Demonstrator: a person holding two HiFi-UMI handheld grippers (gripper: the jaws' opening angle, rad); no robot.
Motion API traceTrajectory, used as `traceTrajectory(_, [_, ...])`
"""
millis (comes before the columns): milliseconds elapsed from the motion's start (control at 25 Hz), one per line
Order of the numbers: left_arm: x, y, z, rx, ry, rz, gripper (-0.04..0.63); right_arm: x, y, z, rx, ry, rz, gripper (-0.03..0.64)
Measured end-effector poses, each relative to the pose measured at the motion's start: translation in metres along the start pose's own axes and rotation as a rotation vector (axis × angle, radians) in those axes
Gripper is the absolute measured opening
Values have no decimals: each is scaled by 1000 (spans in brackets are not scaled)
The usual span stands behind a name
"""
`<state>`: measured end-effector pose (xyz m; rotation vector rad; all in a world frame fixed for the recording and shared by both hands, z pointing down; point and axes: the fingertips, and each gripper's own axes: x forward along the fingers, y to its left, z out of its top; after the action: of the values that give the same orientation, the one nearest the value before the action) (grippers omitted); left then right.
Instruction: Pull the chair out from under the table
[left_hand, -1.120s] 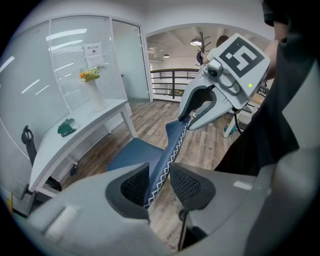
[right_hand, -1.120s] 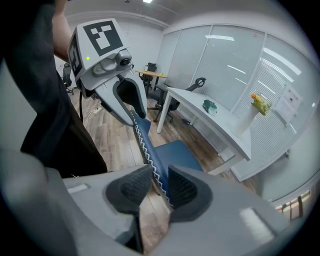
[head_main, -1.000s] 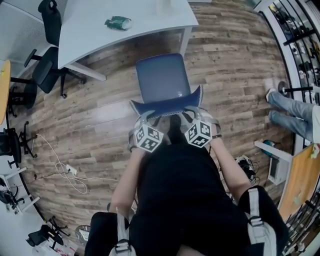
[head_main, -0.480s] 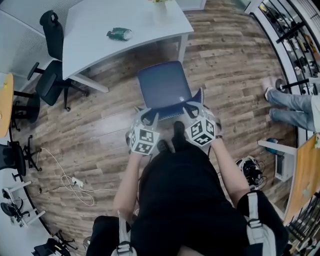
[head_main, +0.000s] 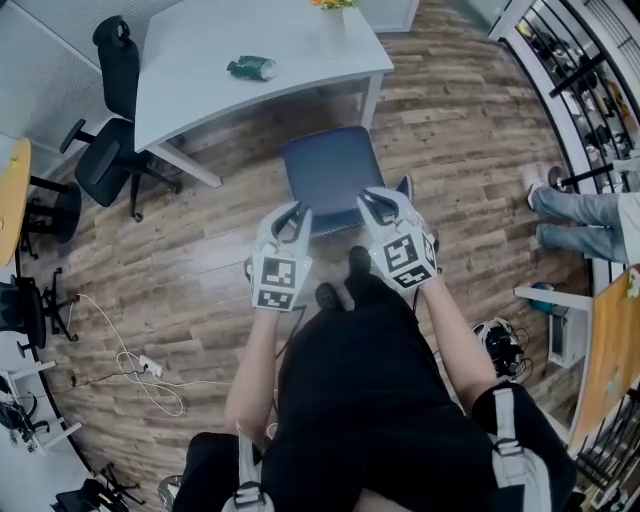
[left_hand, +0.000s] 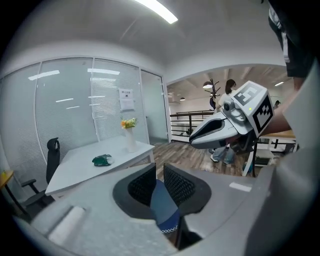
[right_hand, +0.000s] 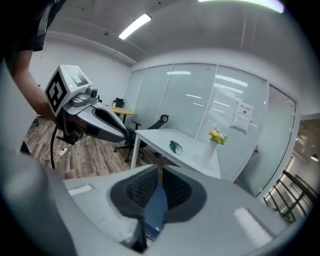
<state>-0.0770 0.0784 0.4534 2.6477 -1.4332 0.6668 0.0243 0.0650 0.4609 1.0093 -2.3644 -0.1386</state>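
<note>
As two empty tools (head_main: 297, 216) (head_main: 372, 204) close, one chair (head_main: 328, 168)

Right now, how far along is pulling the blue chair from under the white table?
Done: the blue square-seated chair stands clear of the white rectangular table. In hand: nothing; the left gripper and right gripper hover above it, jaws closing empty. Left: seemingly nothing.

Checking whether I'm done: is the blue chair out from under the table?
Out: the chair seat lies wholly clear of the table edge, floor showing between.
</note>
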Motion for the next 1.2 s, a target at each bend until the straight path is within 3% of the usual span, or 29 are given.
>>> traceTrajectory(320, [-35, 16, 33, -76, -126, 47, 34, -19, 8, 53, 102, -142, 10, 21])
traceTrajectory(760, [-54, 28, 61, -144, -211, 52, 14, -35, -5, 87, 244, -256, 26, 3])
traceTrajectory(1040, [-51, 26, 62, -166, -223, 39, 11, -40, -3, 84, 285, -248, 58, 2])
traceTrajectory(1200, [-52, 28, 61, -167, -225, 36, 11, -39, 0, 81, 252, -230, 41, 0])
